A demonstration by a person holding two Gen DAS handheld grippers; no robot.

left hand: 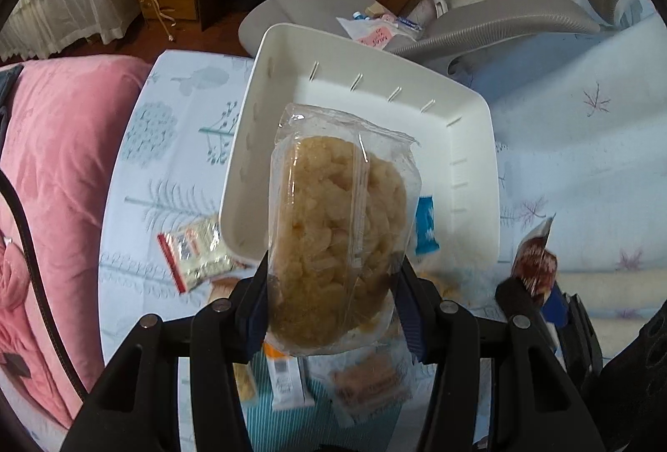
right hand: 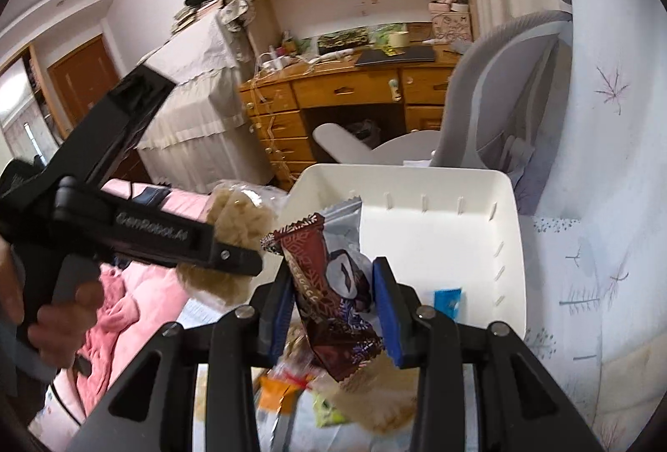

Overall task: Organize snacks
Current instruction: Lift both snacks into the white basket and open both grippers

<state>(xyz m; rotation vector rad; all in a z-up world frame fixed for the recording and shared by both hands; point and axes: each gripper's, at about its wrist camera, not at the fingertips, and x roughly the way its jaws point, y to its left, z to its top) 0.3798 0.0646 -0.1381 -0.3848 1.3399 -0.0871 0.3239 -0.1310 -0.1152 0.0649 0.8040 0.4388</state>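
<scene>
My left gripper point(left hand: 333, 277) is shut on a clear-wrapped beige rice cake point(left hand: 339, 227), held above the near edge of the white bin point(left hand: 471, 118). My right gripper point(right hand: 333, 285) is shut on a dark brown snack bar wrapper point(right hand: 329, 293), with a silver packet behind it. It hangs in front of the white bin point(right hand: 508, 227). A small blue packet point(right hand: 447, 300) lies inside the bin at its near side, the same blue packet point(left hand: 426, 227) showing beside the rice cake. The left gripper point(right hand: 233, 256) with its rice cake point(right hand: 241, 218) shows at left in the right wrist view. The right gripper's bar point(left hand: 535, 264) shows at right.
Loose snack packets lie on the patterned bedsheet below both grippers, among them a red-edged clear packet point(left hand: 196, 252) and an orange-and-white one point(left hand: 287, 377). A pink quilt point(left hand: 62, 177) fills the left. A grey chair point(left hand: 500, 22) and wooden desk point(right hand: 346, 93) stand beyond the bin.
</scene>
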